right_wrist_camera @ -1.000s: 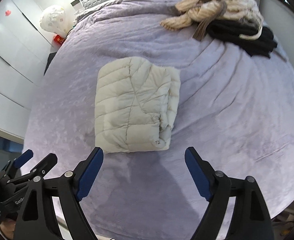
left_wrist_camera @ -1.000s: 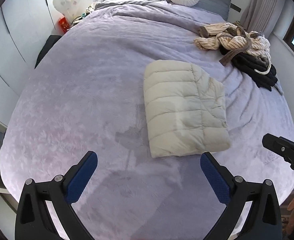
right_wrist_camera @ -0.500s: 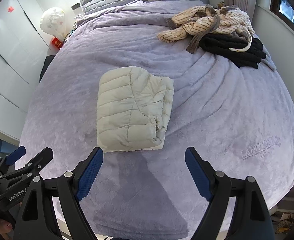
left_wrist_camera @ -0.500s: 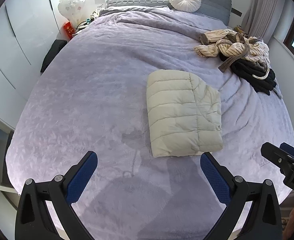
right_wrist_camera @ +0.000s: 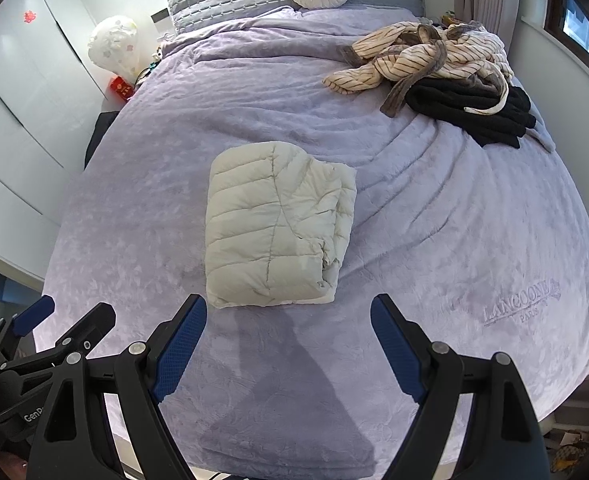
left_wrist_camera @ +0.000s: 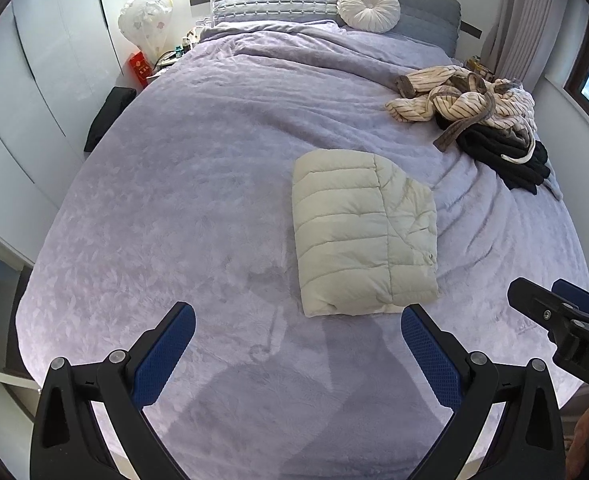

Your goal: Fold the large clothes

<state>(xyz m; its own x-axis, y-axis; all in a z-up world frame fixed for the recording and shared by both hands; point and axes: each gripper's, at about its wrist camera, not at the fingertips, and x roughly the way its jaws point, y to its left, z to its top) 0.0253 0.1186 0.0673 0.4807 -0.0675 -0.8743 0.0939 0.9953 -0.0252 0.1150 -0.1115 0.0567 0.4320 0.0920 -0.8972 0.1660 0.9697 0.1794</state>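
Left tongs [left_wrist_camera: 298, 330] spread wide, nothing between the blue pads, hovering over the lilac bedspread [left_wrist_camera: 198, 184]. Right tongs [right_wrist_camera: 288, 322] likewise apart and empty, just beside the left pair. Cream puffer jacket [left_wrist_camera: 364, 234] folded into a neat block on the bed, lying just beyond both sets of tips, touching neither. Farther off, beyond the right tongs, a heap of striped and black clothes [right_wrist_camera: 442, 68].

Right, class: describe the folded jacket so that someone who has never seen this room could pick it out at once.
Start from the lilac bedspread covering the bed. Near its middle lies the cream quilted jacket, folded into a neat rectangle. Unlike the striped garment and the black clothes heaped by the far edge, it lies alone and tidy.
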